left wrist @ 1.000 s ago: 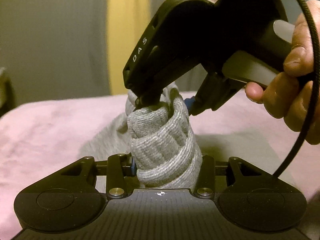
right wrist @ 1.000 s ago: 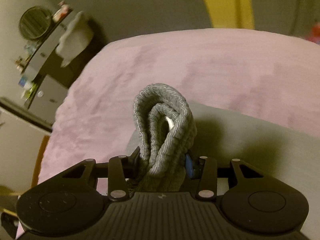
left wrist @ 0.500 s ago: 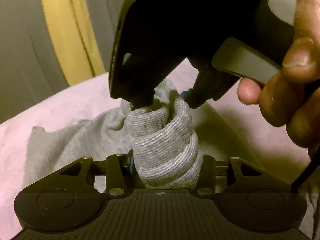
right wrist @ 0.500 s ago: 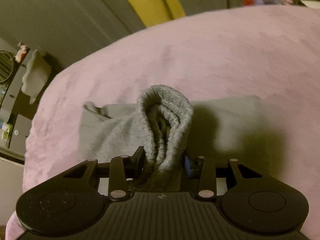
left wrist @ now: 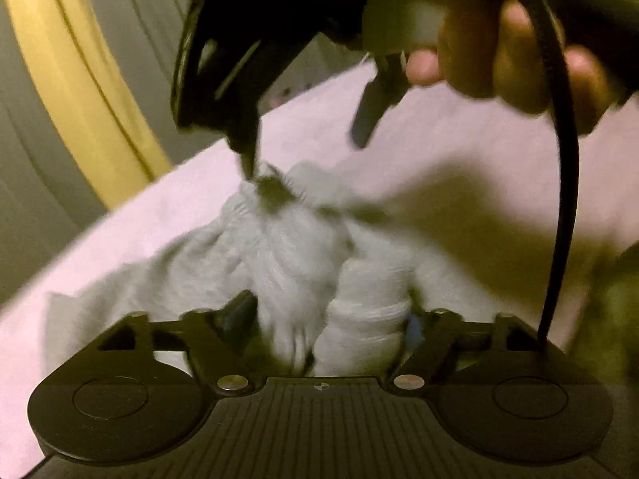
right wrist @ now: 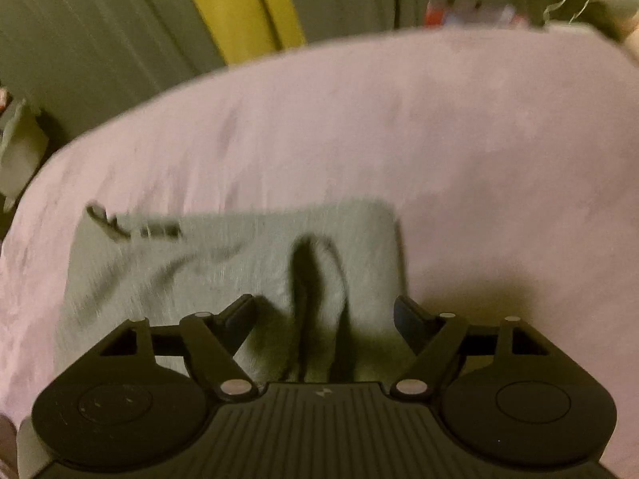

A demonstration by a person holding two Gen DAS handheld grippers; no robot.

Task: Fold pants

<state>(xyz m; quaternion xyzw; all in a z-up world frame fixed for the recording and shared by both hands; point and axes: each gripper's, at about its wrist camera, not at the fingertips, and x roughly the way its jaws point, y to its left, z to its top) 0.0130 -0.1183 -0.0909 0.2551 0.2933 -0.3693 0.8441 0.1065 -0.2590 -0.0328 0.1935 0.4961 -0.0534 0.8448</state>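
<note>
The grey knit pants [right wrist: 239,263] lie folded on a pink bedspread [right wrist: 399,127]. My right gripper [right wrist: 323,311] is open, its fingers spread just above the cloth and holding nothing. In the left wrist view it shows from outside [left wrist: 303,155], spread wide above the cloth. A bunched ribbed part of the pants [left wrist: 359,311] sits between the jaws of my left gripper [left wrist: 331,319], which stand apart; the frame is blurred and I cannot tell whether they still grip it.
A yellow curtain strip [right wrist: 247,4] hangs against a grey wall behind the bed. Cluttered things [right wrist: 471,12] lie past the bed's far edge. A hand [left wrist: 499,40] and a black cable [left wrist: 563,159] are at the upper right.
My right gripper has opened and let go of the bunched cloth, which now lies spread on the bed. My left gripper's jaws have widened. Both views have swung and blurred.
</note>
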